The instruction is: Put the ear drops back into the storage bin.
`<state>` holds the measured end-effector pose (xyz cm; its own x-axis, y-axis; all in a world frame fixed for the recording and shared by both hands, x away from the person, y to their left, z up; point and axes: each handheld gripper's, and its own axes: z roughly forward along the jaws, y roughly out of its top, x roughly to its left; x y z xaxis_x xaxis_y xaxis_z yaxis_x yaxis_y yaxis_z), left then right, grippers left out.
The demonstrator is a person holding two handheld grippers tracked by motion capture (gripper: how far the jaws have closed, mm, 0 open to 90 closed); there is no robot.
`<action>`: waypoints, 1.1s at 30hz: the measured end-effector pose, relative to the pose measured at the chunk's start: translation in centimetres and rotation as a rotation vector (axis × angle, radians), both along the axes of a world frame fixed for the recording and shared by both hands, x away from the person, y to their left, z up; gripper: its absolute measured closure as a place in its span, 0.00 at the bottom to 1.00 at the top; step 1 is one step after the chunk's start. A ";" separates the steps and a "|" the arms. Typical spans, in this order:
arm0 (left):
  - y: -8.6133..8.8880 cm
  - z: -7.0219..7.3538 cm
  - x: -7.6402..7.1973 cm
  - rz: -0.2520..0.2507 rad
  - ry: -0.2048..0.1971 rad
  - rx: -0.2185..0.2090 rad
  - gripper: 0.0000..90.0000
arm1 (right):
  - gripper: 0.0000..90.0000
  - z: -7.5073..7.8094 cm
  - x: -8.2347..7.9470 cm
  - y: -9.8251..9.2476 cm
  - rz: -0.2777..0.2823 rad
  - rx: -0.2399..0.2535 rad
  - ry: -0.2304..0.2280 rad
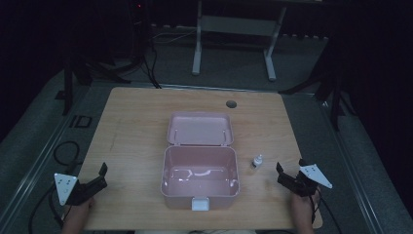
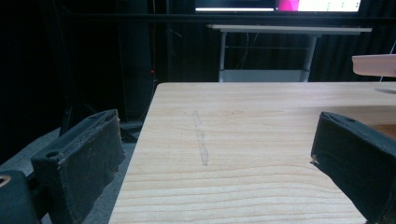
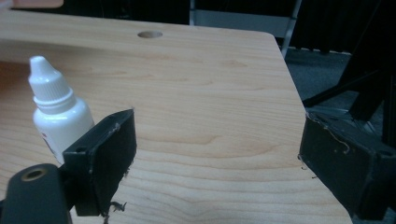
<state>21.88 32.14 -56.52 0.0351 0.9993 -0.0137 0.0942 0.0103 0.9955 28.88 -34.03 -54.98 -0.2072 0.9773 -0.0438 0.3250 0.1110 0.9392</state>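
Pink box (image 1: pixel 199 180) (one), one bottle (image 1: pixel 257 161)

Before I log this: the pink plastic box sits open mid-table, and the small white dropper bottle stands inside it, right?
Not quite. The pink plastic box is open mid-table, but the small white dropper bottle stands on the wooden table right of it, per the high view.

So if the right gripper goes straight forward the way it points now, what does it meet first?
Probably nothing on the table. The right gripper is open, with bare table ahead between its jaws; the white dropper bottle stands just outside its left jaw and might be brushed, though depth is unclear.
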 end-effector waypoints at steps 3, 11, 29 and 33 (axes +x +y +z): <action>0.0 0.0 0.0 -0.005 0.004 -0.001 0.03 | 0.12 -0.2 0.4 0.1 0.007 -0.011 0.021; 0.0 0.0 0.0 -0.010 0.005 -0.009 0.03 | 0.12 0.0 1.1 0.0 0.059 -0.021 0.060; 0.1 0.0 0.0 -0.021 0.009 -0.015 0.03 | 0.14 3.0 2.8 0.5 0.198 -0.109 0.488; 0.1 0.0 0.0 -0.023 0.008 -0.015 0.03 | 0.14 3.7 3.0 0.7 0.237 -0.138 0.571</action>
<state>21.87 32.19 -56.57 0.0578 0.9979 -0.0295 0.1026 0.0234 0.9944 31.87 -33.28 -51.30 -0.4458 0.8950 0.0149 0.7220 0.3497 0.5970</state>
